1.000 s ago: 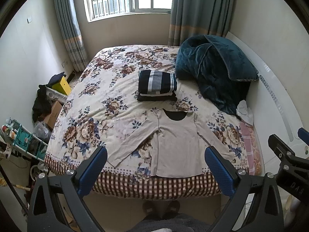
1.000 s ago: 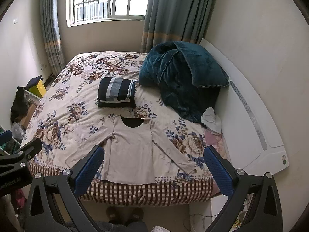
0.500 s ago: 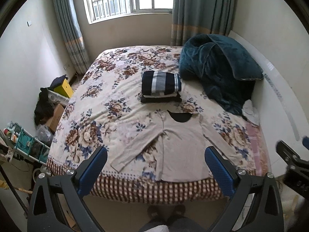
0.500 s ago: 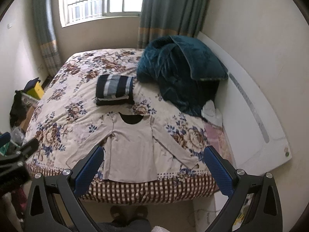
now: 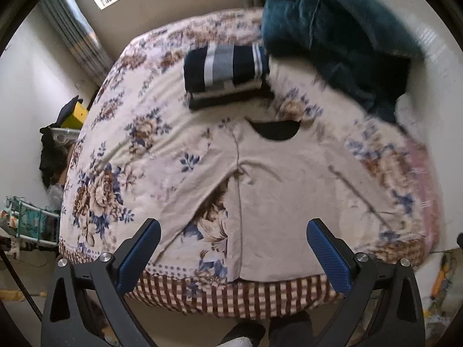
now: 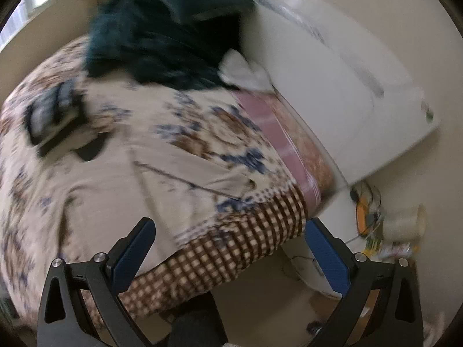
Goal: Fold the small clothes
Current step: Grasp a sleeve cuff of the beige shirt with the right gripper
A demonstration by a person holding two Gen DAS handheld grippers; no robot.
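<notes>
— Where is the shirt (image 5: 277,202) lying?
— It is lying flat on the bed (image 5: 139,150), in the lower middle of the left view, sleeves spread and hem at the checked edge.
— And above it?
— A stack of folded clothes (image 5: 225,75) is sitting toward the top, with a teal blanket (image 5: 341,37) bunching at the upper right.
— The grippers?
— The left gripper (image 5: 231,257) is hanging wide open over the hem, holding nothing. The right gripper (image 6: 228,251) is gaping wide too, over the bed's corner; that view is blurring.
</notes>
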